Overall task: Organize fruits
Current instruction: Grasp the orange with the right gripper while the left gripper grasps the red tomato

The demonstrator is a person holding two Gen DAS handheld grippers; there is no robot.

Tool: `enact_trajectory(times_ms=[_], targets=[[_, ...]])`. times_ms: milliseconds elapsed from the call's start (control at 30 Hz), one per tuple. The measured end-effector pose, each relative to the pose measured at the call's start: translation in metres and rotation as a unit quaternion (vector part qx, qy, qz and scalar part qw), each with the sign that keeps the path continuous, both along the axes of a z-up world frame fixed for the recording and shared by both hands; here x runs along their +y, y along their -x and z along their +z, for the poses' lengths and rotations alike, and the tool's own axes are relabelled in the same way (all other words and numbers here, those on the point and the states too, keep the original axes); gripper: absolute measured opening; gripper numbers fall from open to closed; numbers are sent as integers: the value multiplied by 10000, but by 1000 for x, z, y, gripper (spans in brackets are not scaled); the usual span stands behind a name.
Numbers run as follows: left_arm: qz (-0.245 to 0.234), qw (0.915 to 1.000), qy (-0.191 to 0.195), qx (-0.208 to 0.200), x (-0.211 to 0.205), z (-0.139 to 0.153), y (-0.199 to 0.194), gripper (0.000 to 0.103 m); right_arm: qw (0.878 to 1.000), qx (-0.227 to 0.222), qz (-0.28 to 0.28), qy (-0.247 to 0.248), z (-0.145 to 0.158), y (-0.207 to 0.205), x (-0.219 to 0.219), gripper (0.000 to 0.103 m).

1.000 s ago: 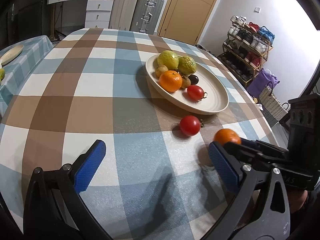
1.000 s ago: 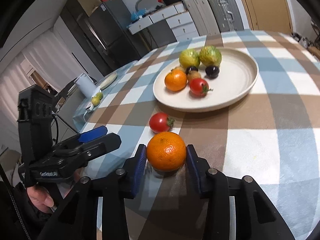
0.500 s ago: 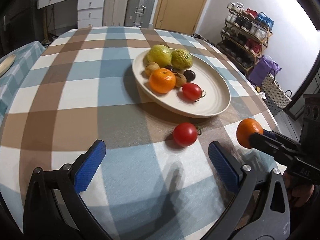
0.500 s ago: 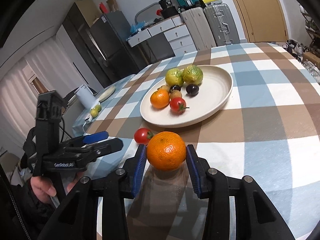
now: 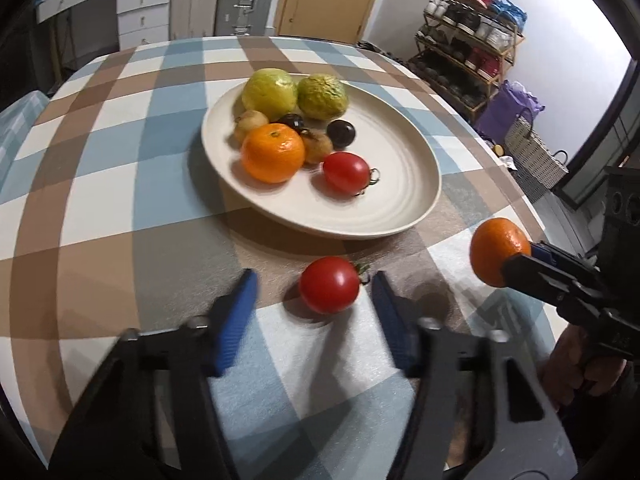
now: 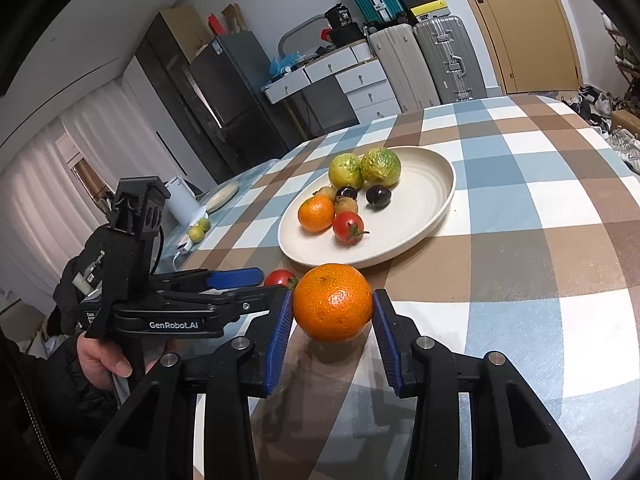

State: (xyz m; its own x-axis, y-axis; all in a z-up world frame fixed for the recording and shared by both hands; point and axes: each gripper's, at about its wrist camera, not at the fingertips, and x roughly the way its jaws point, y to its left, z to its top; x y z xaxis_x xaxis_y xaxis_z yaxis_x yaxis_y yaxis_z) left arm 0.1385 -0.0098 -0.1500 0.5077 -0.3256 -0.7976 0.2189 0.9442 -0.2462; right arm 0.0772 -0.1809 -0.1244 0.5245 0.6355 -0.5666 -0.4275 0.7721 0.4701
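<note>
At a round table under a blue, brown and white checked tablecloth (image 5: 100, 208), a person works two hand-held grippers to gather loose fruit onto a wide cream ceramic plate (image 5: 404, 184). The right gripper (image 6: 332, 322) is clamped on a round, dimpled orange mandarin (image 6: 333, 302), its blue ribbed pads pressing the fruit's two sides and holding it clear of the cloth, just short of the plate's near rim, seemingly ready to carry it over the edge.

The left gripper (image 5: 316, 308) is angled down over a small glossy red tomato (image 5: 329, 285) lying on the cloth just beside the plate. Its jaws are closing, with the tomato between the blue pads but neither pad yet pressing on it; a gap shows on each side. The straddle looks meant to take the fruit across its width.

The tomato is nearly round, so it has little long axis to speak of; its green stalk end points sideways, toward the right-hand pad in the left wrist view, rather than up.

Already on the plate are a second mandarin (image 5: 273, 152), a second tomato (image 5: 346, 172), two large yellow-green knobbly fruits (image 5: 295, 94), two dark plum-like fruits and some small brownish ones, clustered on the far side, leaving open room nearer the grippers.
</note>
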Motion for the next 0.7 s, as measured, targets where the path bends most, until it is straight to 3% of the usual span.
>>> enact_trajectory(times_ms=[100, 233, 700], targets=[[-143, 9999, -58, 66, -5, -1, -1, 29, 10000, 53, 23, -70, -1, -1, -1, 41], [-301, 9994, 95, 173, -7, 1, 0, 28, 9998, 124, 2, -140, -4, -3, -3, 41], [-314, 9992, 155, -183, -4, 24, 13, 28, 9997, 160, -86, -157, -5, -5, -3, 41]])
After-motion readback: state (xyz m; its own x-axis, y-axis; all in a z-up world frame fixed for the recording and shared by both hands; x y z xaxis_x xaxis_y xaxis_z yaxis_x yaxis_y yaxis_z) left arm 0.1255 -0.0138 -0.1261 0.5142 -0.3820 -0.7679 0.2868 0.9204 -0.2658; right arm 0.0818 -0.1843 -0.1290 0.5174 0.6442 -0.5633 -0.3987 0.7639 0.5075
